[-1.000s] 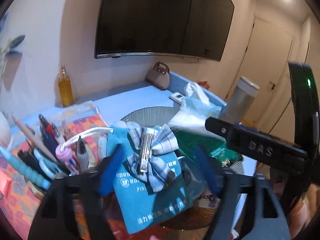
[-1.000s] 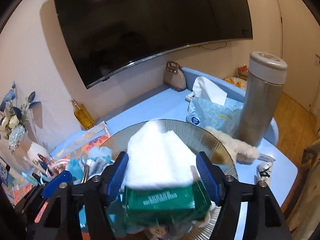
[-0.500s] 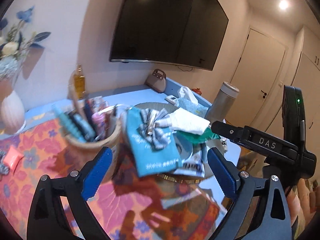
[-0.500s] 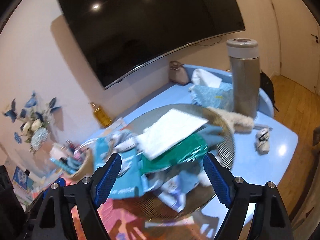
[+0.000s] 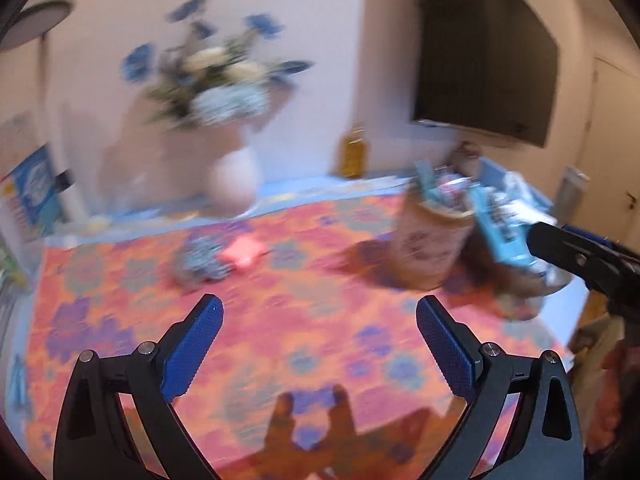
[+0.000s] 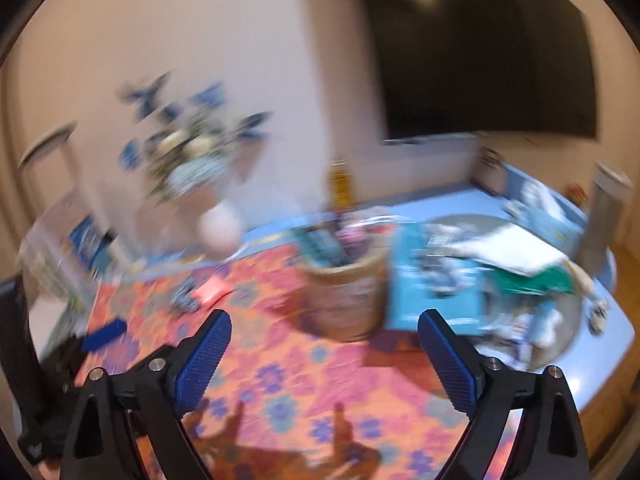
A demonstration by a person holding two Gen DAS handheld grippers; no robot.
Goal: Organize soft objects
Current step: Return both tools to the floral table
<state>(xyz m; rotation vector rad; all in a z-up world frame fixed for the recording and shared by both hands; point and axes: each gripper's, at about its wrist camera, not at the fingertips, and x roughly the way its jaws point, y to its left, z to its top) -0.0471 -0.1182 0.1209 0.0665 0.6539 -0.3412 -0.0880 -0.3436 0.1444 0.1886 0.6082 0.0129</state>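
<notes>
Both views are blurred by motion. My left gripper (image 5: 320,312) is open and empty above the floral cloth (image 5: 304,320). My right gripper (image 6: 326,320) is also empty, with its jaws still opening. Ahead on the cloth a grey-blue soft thing (image 5: 204,258) (image 6: 186,298) lies beside a small pink one (image 5: 242,254) (image 6: 212,290). Off to the right, a teal pouch (image 6: 432,280) (image 5: 500,232), a white folded cloth (image 6: 516,248) and a green packet (image 6: 532,280) are heaped on a round plate (image 6: 560,320).
A woven basket (image 6: 344,296) (image 5: 432,248) of small items stands between the cloth and the plate. At the back are a flower vase (image 5: 236,184) and an amber bottle (image 5: 354,156). A metal flask (image 6: 608,204) and a tissue pack (image 6: 548,208) stand at the far right.
Both grippers opened and let go: the left of the teal pouch, the right of the white cloth and green packet. Both pulled back and swung left over the floral cloth.
</notes>
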